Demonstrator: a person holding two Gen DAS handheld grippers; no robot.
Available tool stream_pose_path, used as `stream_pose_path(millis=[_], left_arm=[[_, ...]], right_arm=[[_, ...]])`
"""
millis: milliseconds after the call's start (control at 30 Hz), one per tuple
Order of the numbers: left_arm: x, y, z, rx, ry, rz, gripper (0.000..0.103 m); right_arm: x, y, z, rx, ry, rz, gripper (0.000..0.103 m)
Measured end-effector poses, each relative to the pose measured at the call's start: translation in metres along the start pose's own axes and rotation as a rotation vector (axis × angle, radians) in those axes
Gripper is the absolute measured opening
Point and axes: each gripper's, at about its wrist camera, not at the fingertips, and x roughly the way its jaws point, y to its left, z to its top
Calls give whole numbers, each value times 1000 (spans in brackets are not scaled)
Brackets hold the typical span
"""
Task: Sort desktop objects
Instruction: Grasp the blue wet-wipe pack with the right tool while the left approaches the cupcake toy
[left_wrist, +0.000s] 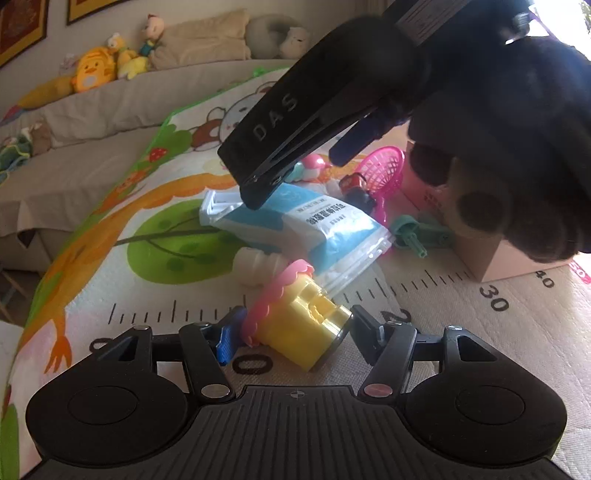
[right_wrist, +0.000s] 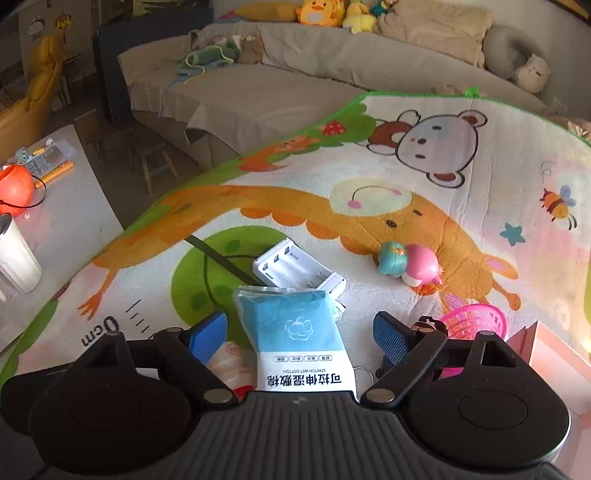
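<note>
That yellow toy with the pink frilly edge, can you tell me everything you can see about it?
The yellow plastic toy with a pink scalloped rim looks like a cupcake-shaped cup made of shiny hard plastic, with blocky moulded ridges on its side. It lies tipped on its side on the cartoon play mat, beside the printed ruler marks. It sits between the fingers of the left gripper, the blue pad against its pink rim. The blue-and-white wipes packet lies just behind it.

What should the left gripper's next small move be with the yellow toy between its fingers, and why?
Probably finish closing. The yellow toy cup with the pink frill lies on its side on the mat between the left gripper fingers; one pad sits at the frill, the other looks just short of the cup's base. Lifting before the pads press would likely leave it behind.
</note>
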Motion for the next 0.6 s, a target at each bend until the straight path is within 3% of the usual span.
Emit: stream_pose_path(millis=[67, 133, 167, 433, 600], left_arm=[[-5, 1, -4, 7, -5, -18, 66], [-8, 1, -7, 15, -8, -32, 66], [-10, 0, -8, 19, -10, -39, 67], [-30, -17, -25, 110, -13, -128, 67], [-38, -29, -33, 139, 0, -158, 68]], right_arm=[[14, -5, -2, 20, 52, 18, 82], [19, -6, -9, 14, 100, 38, 58], [18, -6, -14, 14, 112, 39, 54], [-24, -18, -63, 105, 123, 46, 51], [-57, -20, -101, 137, 85, 57, 51]])
